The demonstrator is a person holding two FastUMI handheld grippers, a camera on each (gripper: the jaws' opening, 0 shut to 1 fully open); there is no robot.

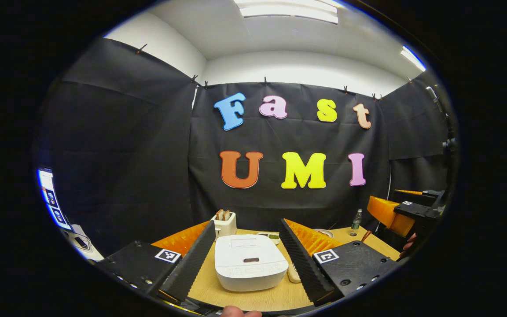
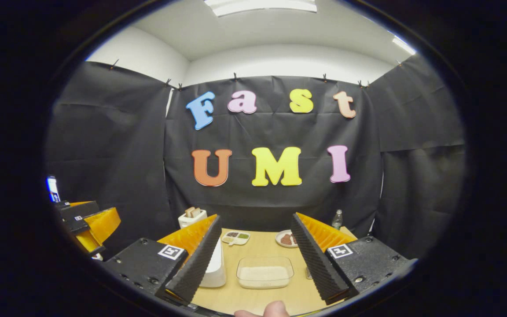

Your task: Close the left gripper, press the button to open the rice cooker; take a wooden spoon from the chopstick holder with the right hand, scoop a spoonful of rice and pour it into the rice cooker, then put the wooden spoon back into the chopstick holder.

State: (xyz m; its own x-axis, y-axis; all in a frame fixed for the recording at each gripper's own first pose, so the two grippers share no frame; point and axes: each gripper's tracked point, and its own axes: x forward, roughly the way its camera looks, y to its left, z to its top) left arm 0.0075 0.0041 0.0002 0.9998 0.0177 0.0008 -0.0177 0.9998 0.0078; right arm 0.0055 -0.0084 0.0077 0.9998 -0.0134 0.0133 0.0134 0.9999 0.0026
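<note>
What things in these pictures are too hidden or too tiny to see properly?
- Rice cooker, right gripper view: mostly hidden behind the right tool's finger.
- Chopstick holder, left gripper view: too small to tell which sticking-out piece is the wooden spoon.
- Small dish, right gripper view: partly covered by a finger, and its brown contents are too tiny to name.
- Clear container: its pale contents look like rice, but that's uncertain.

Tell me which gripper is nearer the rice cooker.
Left. The left gripper hangs open directly before the rice cooker; the right gripper faces the rice container, with the cooker off to its left.
</note>
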